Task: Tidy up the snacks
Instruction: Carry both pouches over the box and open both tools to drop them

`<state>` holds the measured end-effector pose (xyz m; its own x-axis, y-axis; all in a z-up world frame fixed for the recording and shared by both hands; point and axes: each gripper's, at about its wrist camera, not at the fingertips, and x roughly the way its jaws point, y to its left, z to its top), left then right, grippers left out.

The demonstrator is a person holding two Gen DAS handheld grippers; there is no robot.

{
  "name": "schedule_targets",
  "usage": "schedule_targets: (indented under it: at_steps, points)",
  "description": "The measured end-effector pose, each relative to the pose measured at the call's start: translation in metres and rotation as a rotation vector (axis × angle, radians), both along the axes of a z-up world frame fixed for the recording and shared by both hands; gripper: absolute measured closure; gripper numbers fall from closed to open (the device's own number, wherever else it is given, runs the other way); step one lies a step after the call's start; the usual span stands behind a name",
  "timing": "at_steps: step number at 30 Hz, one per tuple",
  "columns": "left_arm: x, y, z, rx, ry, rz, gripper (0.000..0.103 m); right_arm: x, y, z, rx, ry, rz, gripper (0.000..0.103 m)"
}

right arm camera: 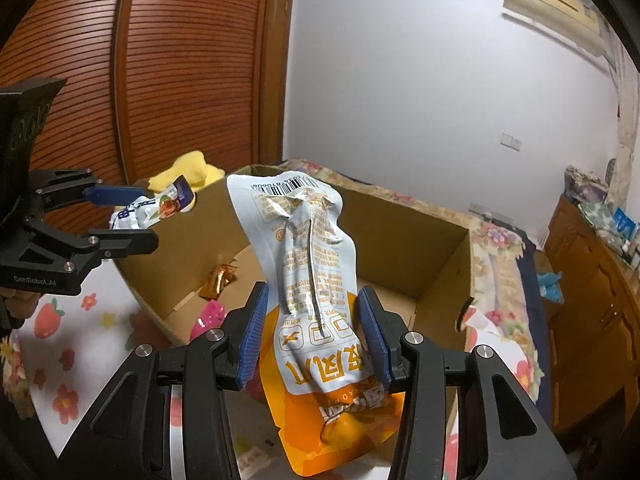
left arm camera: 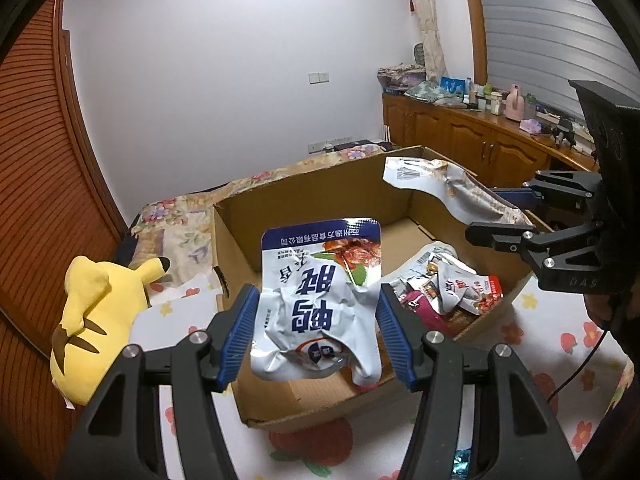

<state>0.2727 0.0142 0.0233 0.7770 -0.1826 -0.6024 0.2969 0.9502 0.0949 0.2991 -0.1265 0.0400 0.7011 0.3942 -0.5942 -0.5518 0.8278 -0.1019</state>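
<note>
Glossy crinkled foil pouch point(left arm camera: 320, 300), matt cardboard box point(left arm camera: 236, 240), seemingly plush toy point(left arm camera: 96, 320)

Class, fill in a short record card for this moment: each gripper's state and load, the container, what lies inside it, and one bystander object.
left gripper: shut on white and blue snack pouch
right gripper: shut on orange and white snack pouch
container: open cardboard box, on flowered cloth
inside box: several loose snack packets
bystander: yellow plush toy, left of box

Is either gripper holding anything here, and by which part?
Left gripper pinches the white and blue snack pouch across its crumpled lower half. Right gripper pinches the orange and white pouch across its middle.
</note>
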Motion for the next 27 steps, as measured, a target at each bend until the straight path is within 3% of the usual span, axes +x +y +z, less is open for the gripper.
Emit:
schedule_targets:
  at_steps: [14, 18, 27]
  points:
    - [0.017, 0.002, -0.005, 0.021, 0.020, 0.019, 0.044, 0.017, 0.010, -0.015, -0.022, 0.063, 0.027, 0.048]
    - [0.020, 0.002, -0.008, 0.015, 0.028, 0.024, 0.044, 0.019, 0.009, -0.013, -0.019, 0.052, 0.012, 0.037]
    - [0.031, -0.002, -0.015, 0.004, 0.044, 0.021, 0.043, 0.009, -0.002, -0.009, 0.027, 0.043, -0.011, 0.036]
